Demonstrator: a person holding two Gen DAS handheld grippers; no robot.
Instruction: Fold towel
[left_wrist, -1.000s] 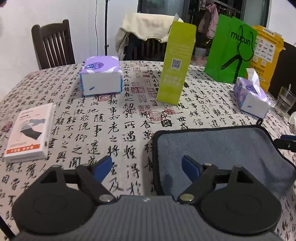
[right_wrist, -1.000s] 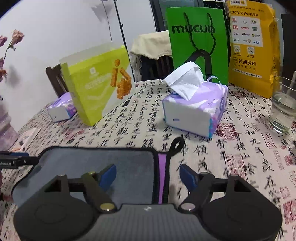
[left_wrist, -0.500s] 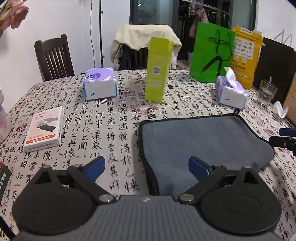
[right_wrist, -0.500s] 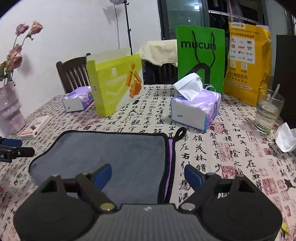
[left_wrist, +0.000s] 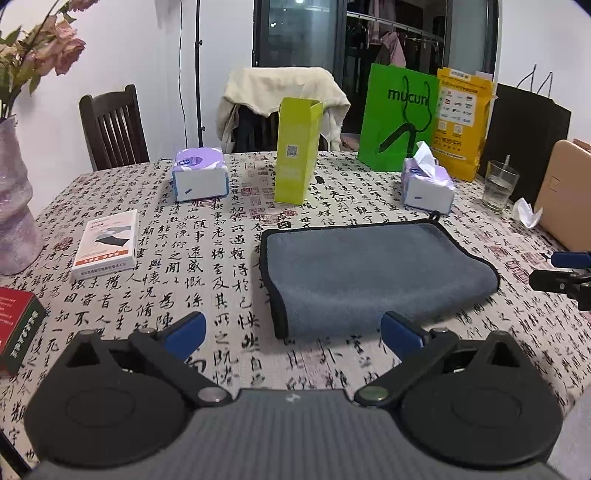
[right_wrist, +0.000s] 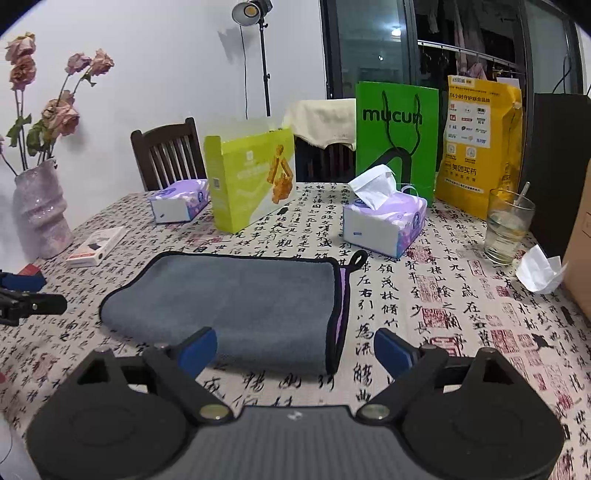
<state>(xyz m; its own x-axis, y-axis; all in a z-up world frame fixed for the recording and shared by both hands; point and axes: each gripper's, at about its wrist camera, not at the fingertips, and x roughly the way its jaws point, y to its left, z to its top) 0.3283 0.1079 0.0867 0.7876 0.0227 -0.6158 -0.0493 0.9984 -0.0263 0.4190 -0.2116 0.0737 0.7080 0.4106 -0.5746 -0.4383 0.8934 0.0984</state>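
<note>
Towel (left_wrist: 373, 273), grey with black piping, lies folded on the calligraphy-print tablecloth (left_wrist: 207, 258), its rounded fold toward the right gripper's side and its bound edges toward the left. A purple underside shows along one edge in the right wrist view, beside a small hanging loop (right_wrist: 357, 257). The left gripper (left_wrist: 291, 330) hovers just short of the towel's near edge, blue-padded fingers spread wide and holding nothing. The right gripper (right_wrist: 295, 349) is likewise wide open and empty, its fingers on either side of the towel's near corner without touching it. Beyond the towel stand a lime-green box (left_wrist: 297, 151), two tissue packs (right_wrist: 384, 225) and a green bag (left_wrist: 397, 118).
</note>
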